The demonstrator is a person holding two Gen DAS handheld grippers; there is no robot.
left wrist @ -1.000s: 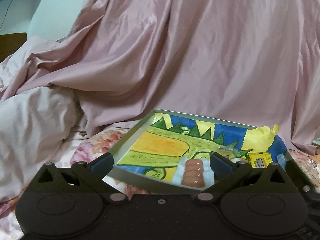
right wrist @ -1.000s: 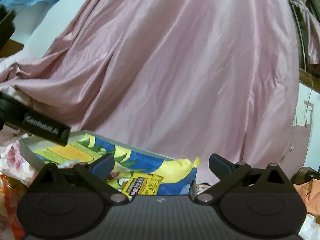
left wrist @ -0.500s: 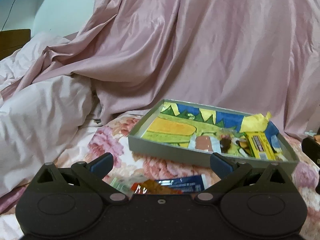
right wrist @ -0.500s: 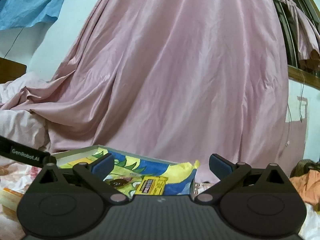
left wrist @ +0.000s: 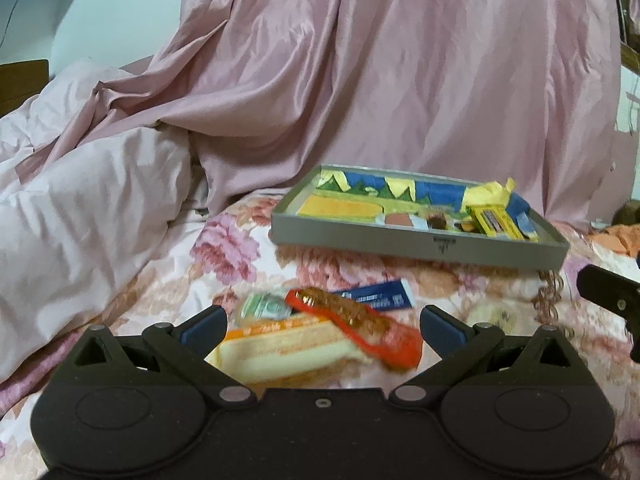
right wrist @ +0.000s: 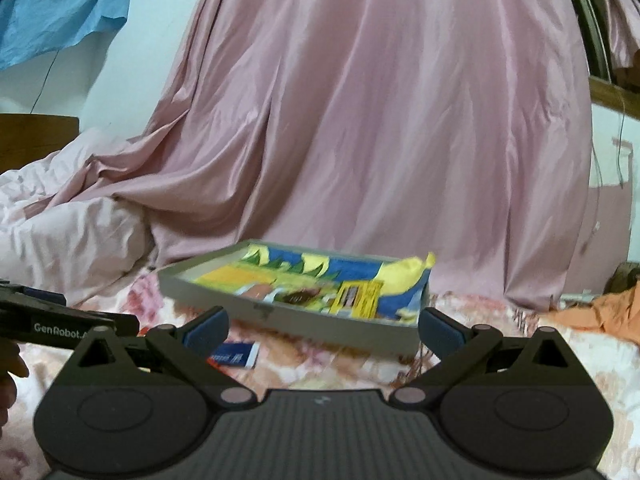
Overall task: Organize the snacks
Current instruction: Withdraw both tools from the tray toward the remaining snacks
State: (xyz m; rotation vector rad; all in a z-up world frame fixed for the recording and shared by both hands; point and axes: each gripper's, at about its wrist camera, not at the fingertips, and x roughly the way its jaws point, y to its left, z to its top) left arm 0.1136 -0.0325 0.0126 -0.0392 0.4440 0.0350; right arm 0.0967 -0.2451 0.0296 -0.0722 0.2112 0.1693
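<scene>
Left tongs (left wrist: 323,326) released, fingers wide apart, nothing between the pads. Just past the tips, on the floral bedsheet (left wrist: 224,256), a small pile of loose snacks: an orange-and-cream wafer pack (left wrist: 280,346) lying flat in the gap between the fingers, a red-wrapped brown bar (left wrist: 356,322) slanted across its right end, a green-white packet (left wrist: 264,306) behind the wafer pack at left, and a blue sachet (left wrist: 378,298) behind the bar. None touch the tongs.

Further back, the grey tray (left wrist: 400,242) with a cartoon-printed liner sits on the bed, well apart from the pile. It holds several snacks along its right half, including a yellow packet (left wrist: 494,222) and a brown round piece; details blurred.

Right tongs (right wrist: 323,326) also released and empty, pointing at the tray's near wall (right wrist: 304,328). The blue sachet (right wrist: 234,356) sits just beside the left finger, apart from it. The left tool's body enters at the left edge of the right view.

Pink draped fabric (right wrist: 360,120) fills the background.
</scene>
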